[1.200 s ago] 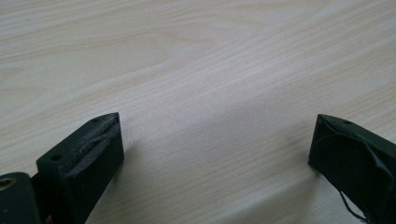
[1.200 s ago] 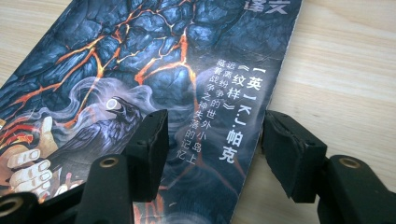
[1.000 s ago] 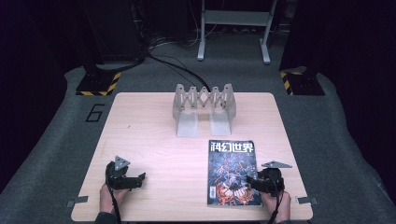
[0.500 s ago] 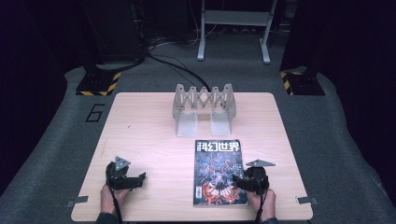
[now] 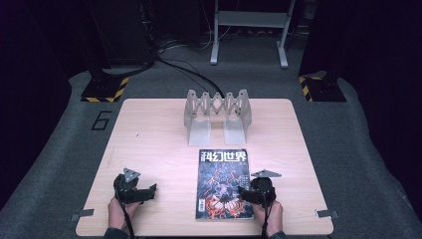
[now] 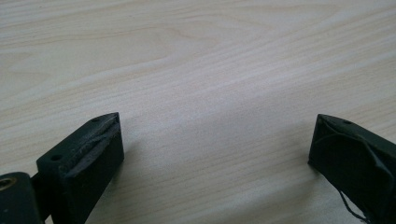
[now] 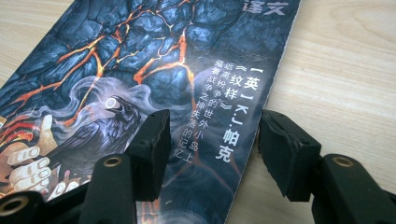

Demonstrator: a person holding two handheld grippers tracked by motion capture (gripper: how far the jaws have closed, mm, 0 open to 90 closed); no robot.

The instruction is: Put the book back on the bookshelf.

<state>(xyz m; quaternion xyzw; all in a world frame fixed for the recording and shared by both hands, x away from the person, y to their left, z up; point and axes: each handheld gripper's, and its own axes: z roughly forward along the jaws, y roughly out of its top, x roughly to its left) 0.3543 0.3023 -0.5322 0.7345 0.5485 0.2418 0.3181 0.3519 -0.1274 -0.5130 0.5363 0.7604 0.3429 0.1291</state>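
A magazine [image 5: 223,181] with a dark cover of red cracks and white Chinese title lies flat on the wooden table [image 5: 149,139], front centre. My right gripper [image 5: 247,194] rests at its lower right edge, pointing left. In the right gripper view the magazine [image 7: 140,60] runs under the right gripper [image 7: 212,135]. One jaw sits over the cover and the other stands against the magazine's side edge on the bare wood, so the jaws are open. My left gripper [image 5: 151,191] lies at the front left, its jaws wide open over bare wood in its own view [image 6: 215,140].
A grey metal accordion-style rack [image 5: 217,112] with two sloped plates stands at the back centre of the table. Hands hold both grippers at the front edge. Dark floor with cables and stands surrounds the table.
The magazine has slid left across the table, and my right gripper moved left with it at its right edge. The left gripper stayed where it was.
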